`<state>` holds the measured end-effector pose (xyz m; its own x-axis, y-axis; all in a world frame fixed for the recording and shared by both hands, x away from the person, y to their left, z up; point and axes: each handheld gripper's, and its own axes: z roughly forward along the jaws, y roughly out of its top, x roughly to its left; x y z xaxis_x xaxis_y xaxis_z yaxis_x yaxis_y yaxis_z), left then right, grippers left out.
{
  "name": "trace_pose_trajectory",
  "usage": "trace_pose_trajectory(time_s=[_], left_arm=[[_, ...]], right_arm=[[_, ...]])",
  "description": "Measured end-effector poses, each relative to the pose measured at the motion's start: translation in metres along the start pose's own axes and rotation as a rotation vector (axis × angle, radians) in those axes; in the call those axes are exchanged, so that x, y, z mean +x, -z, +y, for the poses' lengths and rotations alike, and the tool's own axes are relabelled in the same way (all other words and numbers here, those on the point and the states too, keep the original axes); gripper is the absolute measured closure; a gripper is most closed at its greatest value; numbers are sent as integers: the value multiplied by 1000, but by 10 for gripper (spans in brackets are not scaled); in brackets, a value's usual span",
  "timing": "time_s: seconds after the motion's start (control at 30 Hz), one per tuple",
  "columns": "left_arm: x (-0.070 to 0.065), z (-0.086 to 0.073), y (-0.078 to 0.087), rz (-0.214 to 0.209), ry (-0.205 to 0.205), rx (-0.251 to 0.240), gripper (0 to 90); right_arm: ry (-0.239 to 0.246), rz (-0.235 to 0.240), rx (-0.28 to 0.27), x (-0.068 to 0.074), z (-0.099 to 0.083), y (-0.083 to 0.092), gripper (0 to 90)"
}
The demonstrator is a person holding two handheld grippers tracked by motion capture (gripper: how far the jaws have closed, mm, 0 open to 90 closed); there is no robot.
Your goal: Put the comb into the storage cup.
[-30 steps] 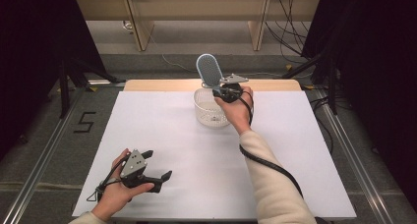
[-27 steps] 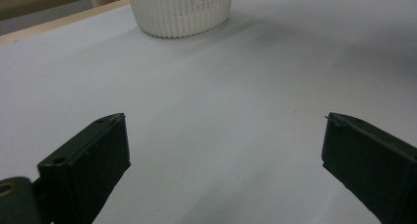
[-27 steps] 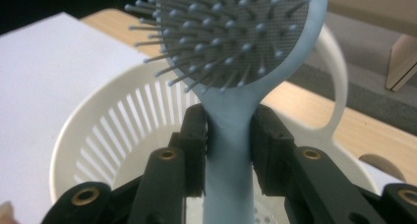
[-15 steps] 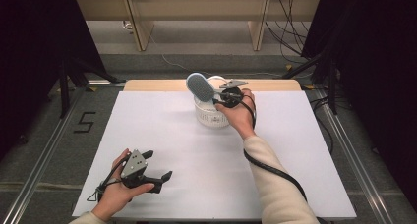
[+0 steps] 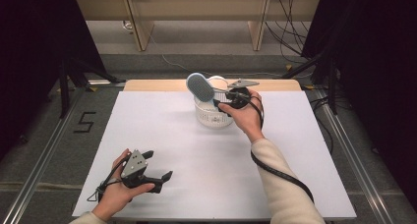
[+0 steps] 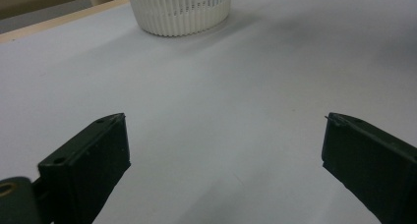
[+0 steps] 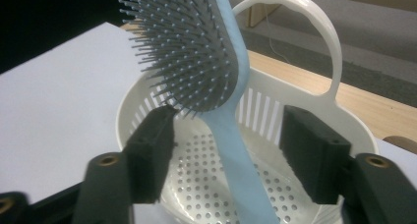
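Observation:
A light blue hairbrush (image 5: 200,86) stands with its handle down in a white slotted basket (image 5: 212,117) at the far middle of the table and leans to the left. My right gripper (image 5: 222,102) is at the basket's right rim. Its jaws have just been opening. In the right gripper view the brush handle (image 7: 231,140) stands between the jaws, clear of both pads, with the bristles (image 7: 182,52) above the left jaw. My left gripper (image 5: 158,165) rests open on the white table near the front left, nothing between its fingers (image 6: 88,160).
The basket (image 6: 179,10) has a tall loop handle (image 7: 314,17) on its far side. A white sheet (image 5: 196,155) covers the table, with a wooden strip (image 5: 162,85) along the far edge. Black stands (image 5: 66,71) and cables (image 5: 290,17) are on the floor beyond.
The brush has gone from upright above the basket to leaning left, lower in it. The right gripper's jaws have spread apart off the handle. The left gripper has not moved.

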<state>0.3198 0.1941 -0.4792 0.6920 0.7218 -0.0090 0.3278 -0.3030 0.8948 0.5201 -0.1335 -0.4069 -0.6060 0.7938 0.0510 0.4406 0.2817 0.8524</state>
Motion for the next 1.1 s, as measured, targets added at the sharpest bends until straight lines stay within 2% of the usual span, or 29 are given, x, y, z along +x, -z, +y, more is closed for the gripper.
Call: trace_pose_trajectory(time_s=[0.17,0.27,0.4,1.1], left_arm=[[0,0,0,1,1,1,35],[0,0,0,3,2,0,36],[0,0,0,4,1,2,36],[1,0,0,11,-1,4,35]], right_arm=[[-20,36,-22,-4,-4,4,253],[-8,63,-30,-5,-7,7,210],[-8,93,-40,-5,-12,13,198],[32,118,-86,-5,-49,56,187]])
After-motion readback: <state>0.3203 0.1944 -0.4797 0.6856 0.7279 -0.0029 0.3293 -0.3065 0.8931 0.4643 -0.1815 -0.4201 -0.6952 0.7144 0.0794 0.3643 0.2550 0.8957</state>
